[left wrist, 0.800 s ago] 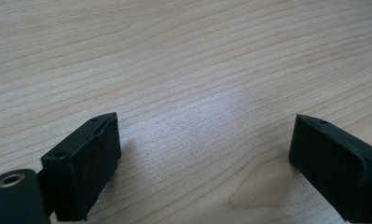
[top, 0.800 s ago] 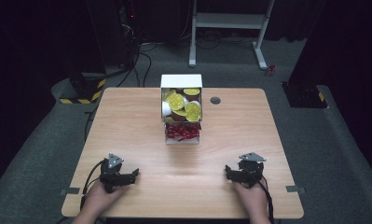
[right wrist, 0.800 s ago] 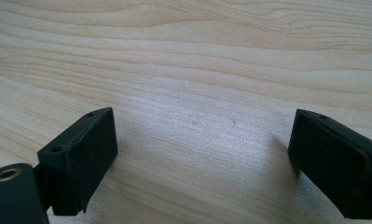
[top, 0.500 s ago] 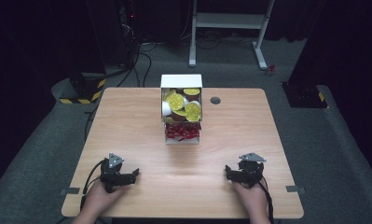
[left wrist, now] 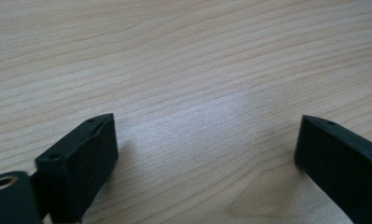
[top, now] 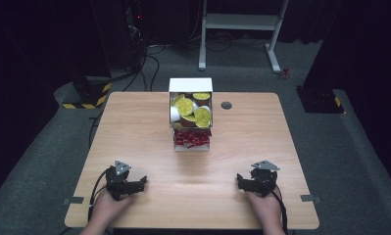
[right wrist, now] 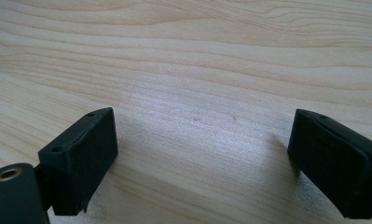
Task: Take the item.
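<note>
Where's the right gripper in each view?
High view: right gripper at lower right of the table, fingers open.
Right gripper view: its own fingers rise from the bottom edge, gripper over bare wood.
Left gripper view: not in it.
Shared landmark: the table's wood grain.

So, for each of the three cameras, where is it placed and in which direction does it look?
High view: above the person's side, looking forward and down on the table, the white box, both hands and the left gripper and right gripper.
Left gripper view: rides on the left gripper, looking along its open jaws at bare wood.
Right gripper view: rides on the right gripper, same, jaws open.
Shared: both gripper views show the tabletop that the high view shows.
</note>
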Motion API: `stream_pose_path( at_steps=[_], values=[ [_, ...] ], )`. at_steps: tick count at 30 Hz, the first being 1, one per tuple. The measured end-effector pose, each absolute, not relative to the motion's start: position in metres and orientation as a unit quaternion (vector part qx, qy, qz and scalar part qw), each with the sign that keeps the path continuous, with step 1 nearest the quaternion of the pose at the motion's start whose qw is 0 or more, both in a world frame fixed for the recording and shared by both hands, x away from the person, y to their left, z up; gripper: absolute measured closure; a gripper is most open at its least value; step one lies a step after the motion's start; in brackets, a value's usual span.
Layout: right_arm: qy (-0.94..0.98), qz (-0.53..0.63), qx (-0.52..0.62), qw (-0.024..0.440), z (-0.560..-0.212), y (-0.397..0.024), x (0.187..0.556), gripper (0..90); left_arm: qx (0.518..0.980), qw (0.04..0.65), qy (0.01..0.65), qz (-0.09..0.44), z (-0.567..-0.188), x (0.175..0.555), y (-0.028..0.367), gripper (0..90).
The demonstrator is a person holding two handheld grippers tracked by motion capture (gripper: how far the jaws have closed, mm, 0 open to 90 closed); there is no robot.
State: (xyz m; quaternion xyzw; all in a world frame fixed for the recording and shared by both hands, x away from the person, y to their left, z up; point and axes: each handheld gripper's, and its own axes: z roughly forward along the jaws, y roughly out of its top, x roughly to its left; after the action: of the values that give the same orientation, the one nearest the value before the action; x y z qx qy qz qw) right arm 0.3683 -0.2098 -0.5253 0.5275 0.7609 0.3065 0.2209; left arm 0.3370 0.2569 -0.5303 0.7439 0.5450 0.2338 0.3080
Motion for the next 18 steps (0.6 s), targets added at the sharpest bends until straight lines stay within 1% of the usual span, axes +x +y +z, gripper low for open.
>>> stream_pose_path(
  at_steps=[2, 4, 7, 13, 15, 18],
  values=[
    [0.759, 0.307, 0.53, 0.219, -0.5251, -0.2096, 0.368, 8.5, 0.743, 0.303, 0.549, 0.233, -0.5304, 0.3382, 0.2573, 0.3],
    [0.759, 0.307, 0.531, 0.219, -0.525, -0.2097, 0.3679, 8.9, 0.741, 0.305, 0.55, 0.236, -0.5307, 0.3384, 0.2579, 0.3],
    [0.76, 0.316, 0.528, 0.212, -0.5231, -0.2118, 0.3678, 12.4, 0.742, 0.306, 0.548, 0.234, -0.5308, 0.3387, 0.2589, 0.6],
    [0.756, 0.331, 0.52, 0.222, -0.5179, -0.2121, 0.3643, 13.1, 0.758, 0.31, 0.525, 0.231, -0.5304, 0.3399, 0.2602, 0.9],
    [0.757, 0.332, 0.516, 0.223, -0.5167, -0.2112, 0.3636, 13.2, 0.77, 0.31, 0.501, 0.243, -0.5301, 0.3397, 0.2624, 0.7],
    [0.755, 0.338, 0.516, 0.221, -0.5155, -0.2101, 0.3624, 13.4, 0.767, 0.312, 0.51, 0.232, -0.5304, 0.3428, 0.266, 0.5]
  ],
)
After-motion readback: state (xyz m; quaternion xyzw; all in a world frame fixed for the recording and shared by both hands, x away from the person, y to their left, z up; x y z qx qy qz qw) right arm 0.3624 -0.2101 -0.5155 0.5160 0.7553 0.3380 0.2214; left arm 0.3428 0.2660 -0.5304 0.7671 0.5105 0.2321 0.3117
